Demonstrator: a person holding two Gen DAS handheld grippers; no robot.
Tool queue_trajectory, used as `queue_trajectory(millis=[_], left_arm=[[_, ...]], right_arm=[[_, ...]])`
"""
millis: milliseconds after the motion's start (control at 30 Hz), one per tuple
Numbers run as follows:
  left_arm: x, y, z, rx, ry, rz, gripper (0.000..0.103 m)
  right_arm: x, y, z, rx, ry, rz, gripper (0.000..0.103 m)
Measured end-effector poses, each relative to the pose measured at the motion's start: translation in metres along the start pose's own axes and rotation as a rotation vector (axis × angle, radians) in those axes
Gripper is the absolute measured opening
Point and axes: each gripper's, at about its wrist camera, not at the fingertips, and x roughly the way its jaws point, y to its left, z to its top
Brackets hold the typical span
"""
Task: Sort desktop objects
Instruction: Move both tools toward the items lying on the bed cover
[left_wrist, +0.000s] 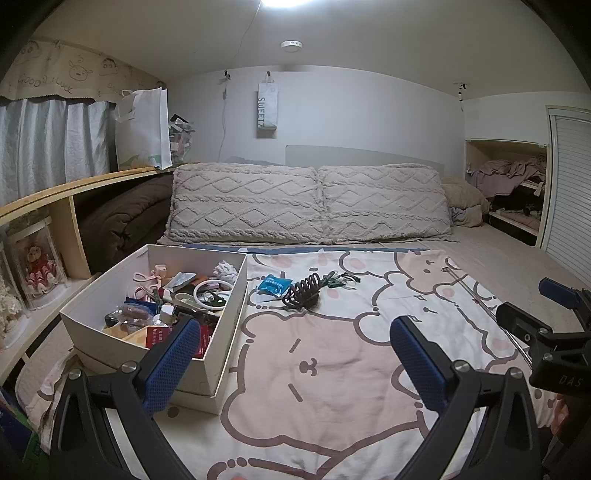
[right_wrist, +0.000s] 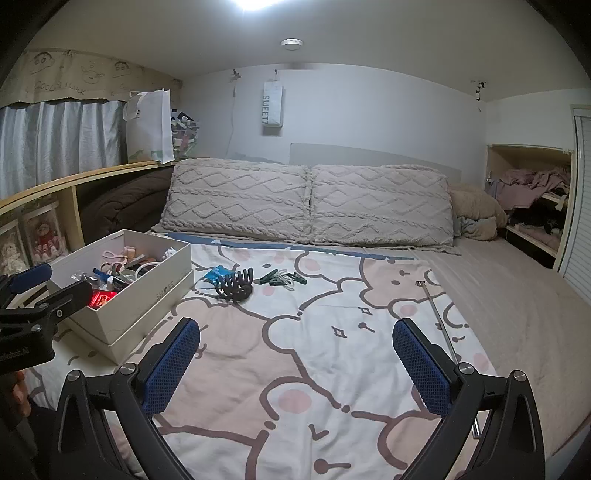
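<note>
A white box (left_wrist: 225, 328) (right_wrist: 147, 299) full of several small items sits on the cartoon blanket at the left. Just right of it lie a blue packet (left_wrist: 272, 285) (right_wrist: 216, 273), a dark claw hair clip (left_wrist: 303, 293) (right_wrist: 236, 286) and green clips (left_wrist: 338, 280) (right_wrist: 280, 278). A thin metal rod (right_wrist: 439, 321) (left_wrist: 480, 299) lies on the blanket's right side. My left gripper (left_wrist: 295, 334) hovers open over the blanket, its left finger in front of the box's near corner. My right gripper (right_wrist: 295, 336) is open too, nothing between its fingers, short of the clips.
Two knitted pillows (left_wrist: 306, 203) line the headboard. A wooden shelf (left_wrist: 74, 184) with a brown quilt, dolls and a white bag runs along the left. An open cupboard (right_wrist: 532, 199) with clothes is at the right. Each gripper shows at the edge of the other's view.
</note>
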Motion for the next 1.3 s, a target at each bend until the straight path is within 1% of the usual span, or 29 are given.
queue_trajectory(millis=[333, 667, 1033, 1300], left_arm=[[0.002, -0.002, 0.001, -0.002, 0.003, -0.004, 0.103], [0.018, 0.002, -0.009, -0.023, 0.043, -0.03, 0.103], [0.048, -0.004, -0.03, -0.027, 0.13, -0.04, 0.103], [0.071, -0.007, -0.044, -0.033, 0.191, -0.047, 0.103]], right_arm=[[0.001, 0.001, 0.0, -0.003, 0.006, 0.002, 0.103], [0.014, 0.001, -0.006, 0.009, 0.046, 0.024, 0.103], [0.04, 0.006, -0.024, -0.007, 0.129, 0.032, 0.103], [0.066, 0.002, -0.038, -0.03, 0.22, 0.034, 0.103]])
